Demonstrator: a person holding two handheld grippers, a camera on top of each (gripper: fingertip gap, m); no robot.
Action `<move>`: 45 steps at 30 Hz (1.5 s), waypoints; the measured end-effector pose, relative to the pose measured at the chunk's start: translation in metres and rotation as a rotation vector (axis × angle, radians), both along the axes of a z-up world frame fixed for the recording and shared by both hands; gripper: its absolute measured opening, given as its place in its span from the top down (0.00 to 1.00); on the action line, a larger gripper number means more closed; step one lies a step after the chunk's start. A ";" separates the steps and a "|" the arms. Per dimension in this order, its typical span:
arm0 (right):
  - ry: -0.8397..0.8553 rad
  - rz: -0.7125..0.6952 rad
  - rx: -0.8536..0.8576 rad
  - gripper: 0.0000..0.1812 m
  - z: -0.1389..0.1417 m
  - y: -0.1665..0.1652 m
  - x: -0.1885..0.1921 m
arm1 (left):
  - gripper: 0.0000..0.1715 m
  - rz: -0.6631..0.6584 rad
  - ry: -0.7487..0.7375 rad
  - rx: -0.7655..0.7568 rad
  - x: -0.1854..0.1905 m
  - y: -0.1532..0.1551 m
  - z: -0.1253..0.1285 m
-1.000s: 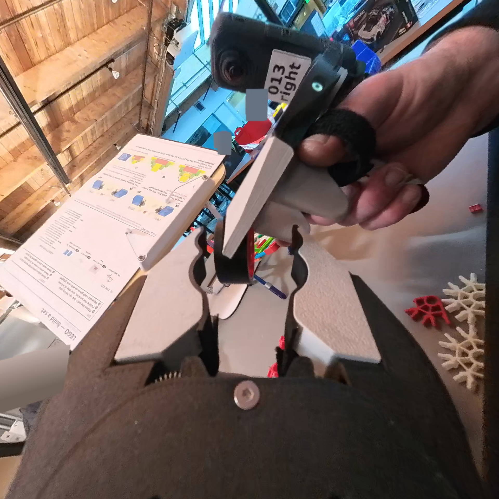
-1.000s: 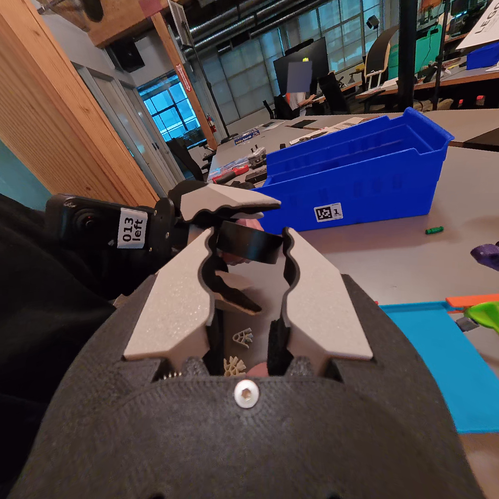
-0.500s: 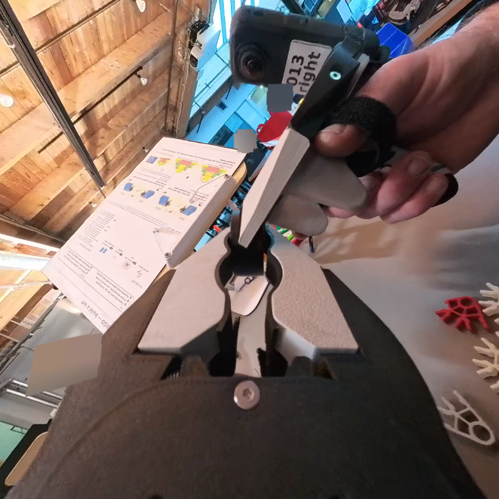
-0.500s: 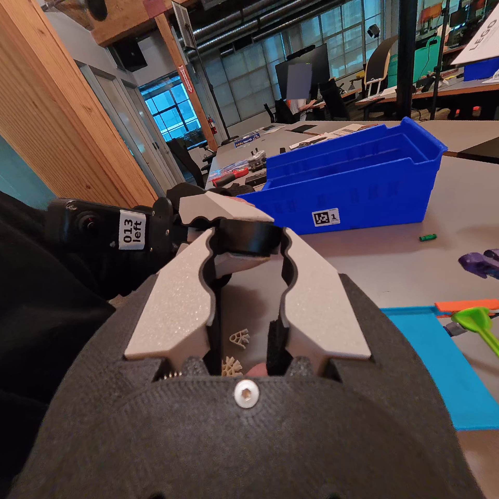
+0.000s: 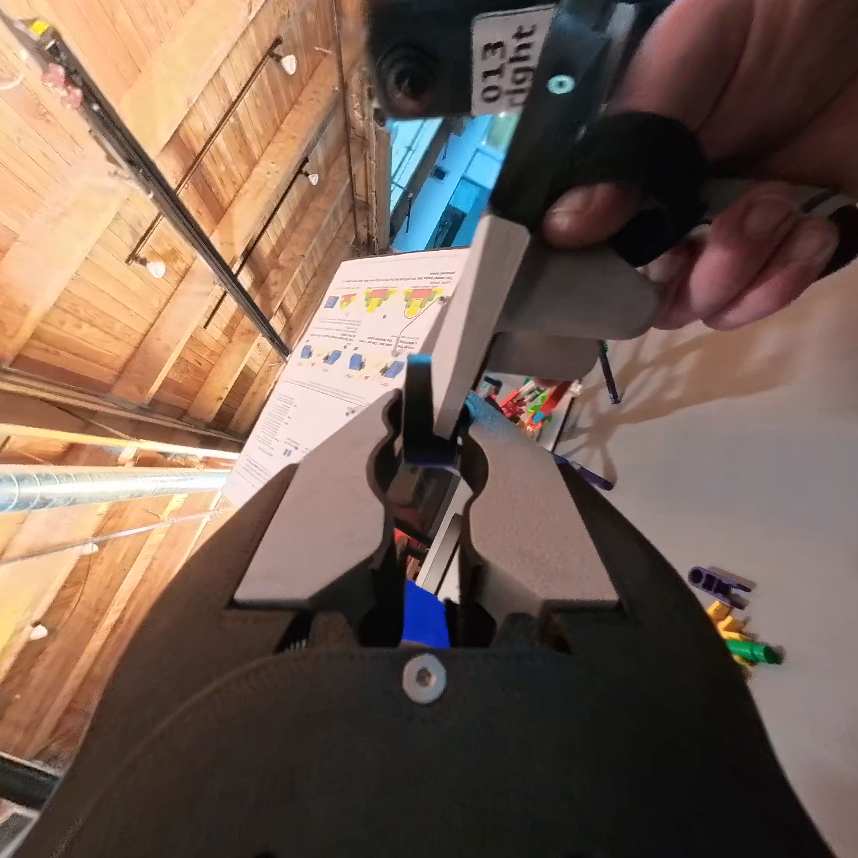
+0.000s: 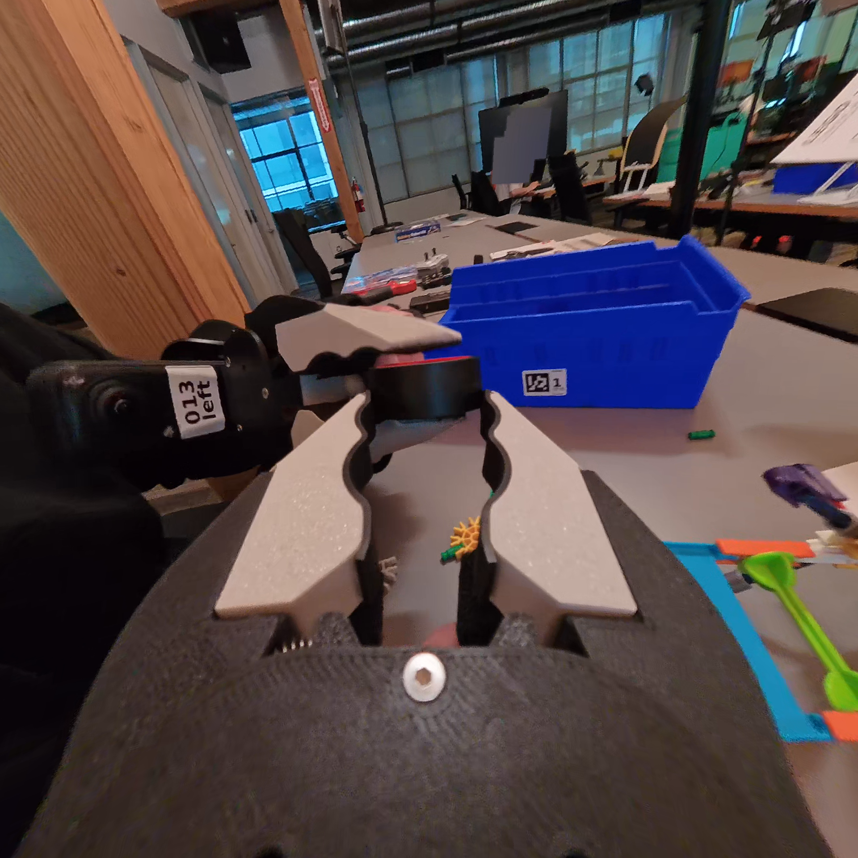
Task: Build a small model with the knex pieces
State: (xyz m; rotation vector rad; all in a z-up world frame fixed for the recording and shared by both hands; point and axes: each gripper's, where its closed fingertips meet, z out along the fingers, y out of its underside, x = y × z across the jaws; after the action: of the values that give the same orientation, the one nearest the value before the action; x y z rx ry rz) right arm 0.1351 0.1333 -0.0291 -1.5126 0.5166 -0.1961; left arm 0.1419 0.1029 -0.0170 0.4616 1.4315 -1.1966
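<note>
Grey desk (image 6: 650, 445) carries a blue bin (image 6: 603, 334) and scattered toy pieces. Both tongs meet on one black wheel (image 6: 425, 387) held above it: the left tongs (image 5: 429, 445) clamp its rim, and the right tongs (image 6: 425, 408) seem to pinch its sides. Only the left wrist view shows the instruction sheet (image 5: 325, 371) and the hand (image 5: 743, 185).

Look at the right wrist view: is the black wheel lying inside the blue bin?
No. The black wheel is held between both grippers' fingers, in front of the blue bin.
</note>
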 end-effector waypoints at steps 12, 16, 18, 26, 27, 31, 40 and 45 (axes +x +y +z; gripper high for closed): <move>-0.052 -0.002 -0.030 0.74 0.013 -0.010 -0.002 | 0.89 -0.079 0.068 0.042 -0.003 0.008 0.002; -0.048 0.055 -0.152 0.75 -0.006 -0.007 -0.010 | 0.89 -0.117 0.063 0.257 -0.013 0.007 -0.018; -0.058 0.082 -0.249 0.75 -0.021 -0.005 -0.015 | 0.90 -0.137 0.096 0.376 -0.017 0.010 -0.029; -0.095 0.231 -0.424 0.75 -0.056 0.020 -0.047 | 0.89 -0.256 0.330 0.767 -0.053 0.026 -0.062; -0.103 0.263 -0.448 0.75 -0.060 0.024 -0.053 | 0.90 -0.278 0.359 0.815 -0.060 0.029 -0.066; -0.125 0.379 -0.512 0.76 -0.076 0.036 -0.079 | 0.90 -0.402 0.518 0.965 -0.088 0.041 -0.081; -0.019 0.226 -0.242 0.87 -0.034 0.022 -0.049 | 0.82 -0.300 0.476 0.502 -0.048 0.022 -0.033; -0.010 0.191 -0.220 0.87 -0.032 0.018 -0.042 | 0.83 -0.282 0.488 0.355 -0.040 0.021 -0.027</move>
State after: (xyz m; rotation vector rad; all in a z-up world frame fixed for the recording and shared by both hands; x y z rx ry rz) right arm 0.0930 0.1510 -0.0612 -1.7643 0.3480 -0.1138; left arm 0.1018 0.1235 -0.0441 0.6618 2.0694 -1.3398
